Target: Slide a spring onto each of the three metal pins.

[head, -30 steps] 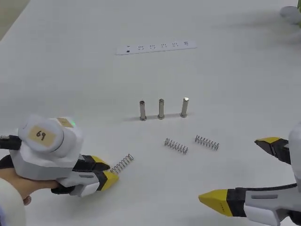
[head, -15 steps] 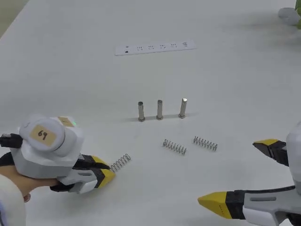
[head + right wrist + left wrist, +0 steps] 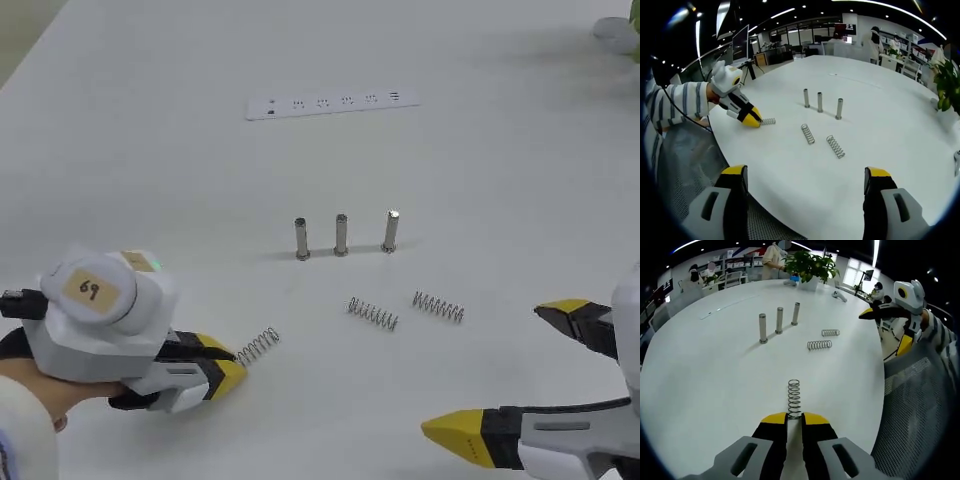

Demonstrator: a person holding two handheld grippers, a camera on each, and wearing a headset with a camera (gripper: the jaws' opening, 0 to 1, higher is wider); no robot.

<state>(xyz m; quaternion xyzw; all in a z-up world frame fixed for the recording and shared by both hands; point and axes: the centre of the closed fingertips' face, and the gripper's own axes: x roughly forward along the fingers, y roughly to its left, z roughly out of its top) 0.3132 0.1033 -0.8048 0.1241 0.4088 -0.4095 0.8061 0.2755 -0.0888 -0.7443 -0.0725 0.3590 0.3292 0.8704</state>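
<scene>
Left tool: the yellow-tipped left tool [image 3: 795,416] is lying low at the lower left of the head view. Its jaws are drawn almost together, pinching the near end of a thin steel coil spring [image 3: 794,396].
Held spring: it is resting flat on the white counter [image 3: 150,180], pointing away from the jaws.
Right tool: the yellow-tipped right tool [image 3: 806,175] is hanging released at the lower right of the head view, jaws spread wide and gripping nothing.
Loose springs: a second coil spring [image 3: 372,313] and a third coil spring [image 3: 438,307] are lying apart just below centre in the head view.
Pins: the left metal pin [image 3: 301,239], middle metal pin [image 3: 341,234] and right metal pin [image 3: 390,231] are standing upright in a close row at centre, all bare.
Risk: only the end coils are being gripped, so the spring is likely to droop or flick out on lifting. A sagging tip could miss a pin top or knock one pin into the next. Whether the pins are fixed, I cannot tell.
Room: open counter is lying left of and above the row. A white flat marked strip [image 3: 330,102] is sitting well apart, upper centre. The counter edge is running close behind both tools, so a rolling spring could drop off.
</scene>
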